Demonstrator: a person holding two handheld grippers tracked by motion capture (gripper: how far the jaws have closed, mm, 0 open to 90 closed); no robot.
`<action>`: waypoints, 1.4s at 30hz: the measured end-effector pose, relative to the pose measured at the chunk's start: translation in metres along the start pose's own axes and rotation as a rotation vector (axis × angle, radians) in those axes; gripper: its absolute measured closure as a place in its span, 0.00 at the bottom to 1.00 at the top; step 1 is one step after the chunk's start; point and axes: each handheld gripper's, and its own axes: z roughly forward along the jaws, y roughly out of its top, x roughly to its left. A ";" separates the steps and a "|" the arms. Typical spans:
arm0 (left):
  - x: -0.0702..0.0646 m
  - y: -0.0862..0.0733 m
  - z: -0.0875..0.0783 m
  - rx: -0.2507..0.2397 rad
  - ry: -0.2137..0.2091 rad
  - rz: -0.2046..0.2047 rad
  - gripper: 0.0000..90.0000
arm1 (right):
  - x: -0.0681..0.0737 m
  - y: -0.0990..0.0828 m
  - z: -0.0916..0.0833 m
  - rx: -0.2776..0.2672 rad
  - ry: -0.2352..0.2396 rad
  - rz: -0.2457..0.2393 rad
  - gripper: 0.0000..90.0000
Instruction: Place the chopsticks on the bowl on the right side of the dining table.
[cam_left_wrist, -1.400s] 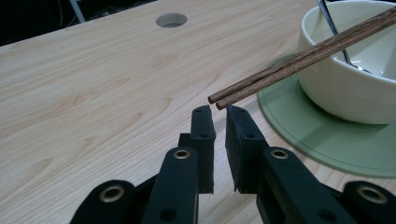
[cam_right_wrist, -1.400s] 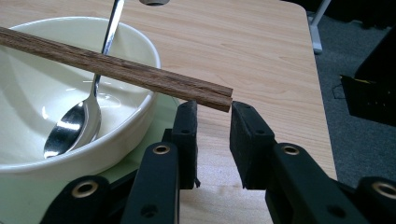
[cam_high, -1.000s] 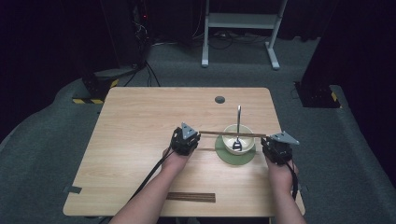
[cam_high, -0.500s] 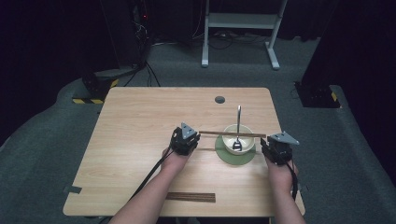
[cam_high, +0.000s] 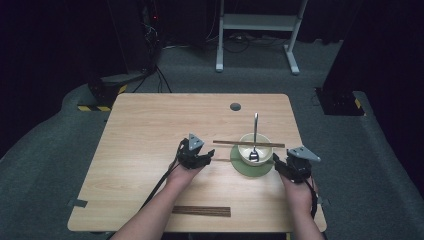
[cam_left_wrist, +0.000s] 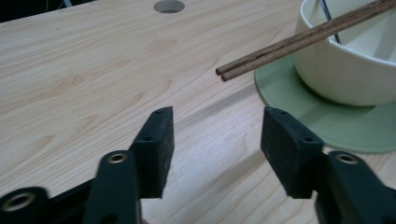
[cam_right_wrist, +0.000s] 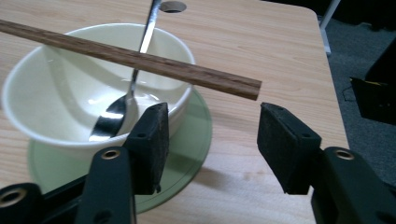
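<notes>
Wooden chopsticks (cam_high: 248, 144) lie as a pair across the rim of the cream bowl (cam_high: 254, 148), which stands on a green saucer (cam_high: 241, 166) with a metal spoon (cam_high: 255, 135) leaning inside it. That placement looks done: both grippers have just been opening, and nothing sits between the jaws of either. The left gripper (cam_left_wrist: 215, 144) stands spread just short of the chopsticks' near end, the right gripper (cam_right_wrist: 211, 140) spread just below the other end, neither touching. What seems left is to draw the hands back, and perhaps to deal with the dark wooden strip (cam_high: 201, 211) near the table's (cam_high: 150, 125) front edge. Whether that strip is another pair of chopsticks or a rest is too small to tell. The bowl's rim hides the spoon's lower bowl in the high view
</notes>
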 end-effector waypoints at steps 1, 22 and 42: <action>0.002 -0.002 -0.002 0.001 -0.003 -0.002 0.40 | 0.001 -0.001 -0.001 -0.003 0.000 0.000 0.46; 0.073 -0.062 -0.075 0.074 0.019 -0.087 0.17 | 0.042 -0.028 -0.011 0.009 0.072 -0.020 0.42; 0.132 -0.142 -0.154 0.202 0.201 -0.137 0.16 | 0.081 -0.049 -0.001 0.145 0.197 -0.044 0.41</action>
